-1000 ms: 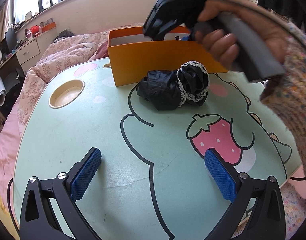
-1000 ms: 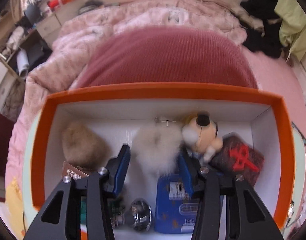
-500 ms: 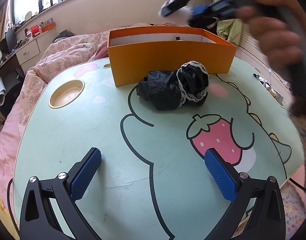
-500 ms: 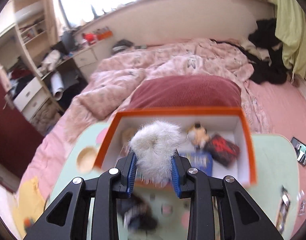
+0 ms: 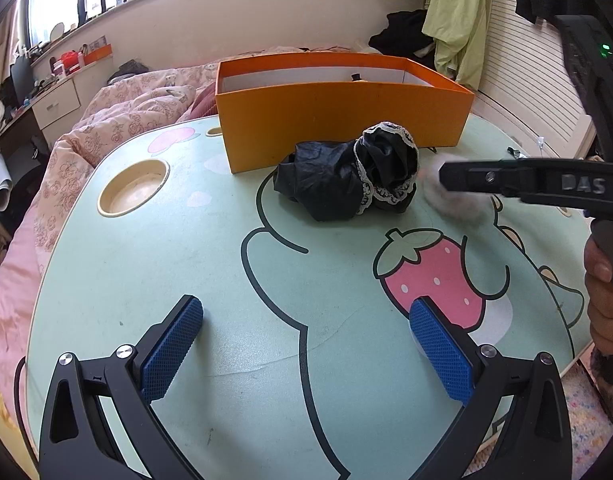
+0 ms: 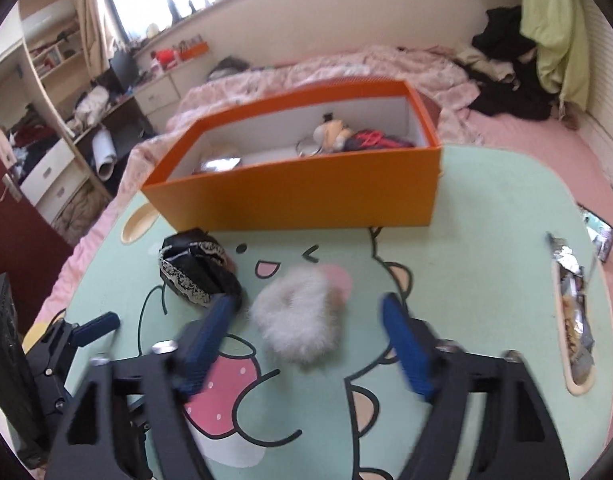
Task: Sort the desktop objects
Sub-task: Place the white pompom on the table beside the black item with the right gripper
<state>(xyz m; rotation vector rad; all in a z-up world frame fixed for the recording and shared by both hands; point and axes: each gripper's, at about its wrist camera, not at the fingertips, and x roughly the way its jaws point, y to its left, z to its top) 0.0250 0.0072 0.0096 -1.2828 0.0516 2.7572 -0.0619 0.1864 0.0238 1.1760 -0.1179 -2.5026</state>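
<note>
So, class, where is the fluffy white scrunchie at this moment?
In the right wrist view the fluffy white scrunchie lies on the green table, between the opening right gripper's jaws, right of the black lace-trimmed cloth.

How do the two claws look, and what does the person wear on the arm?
Both claws, left and right, have black angular frames with silver screws and blue textured pads. The right one's side bears pale letters and a green light shows on its body. A speckled knitted sleeve covers the wrist.
</note>
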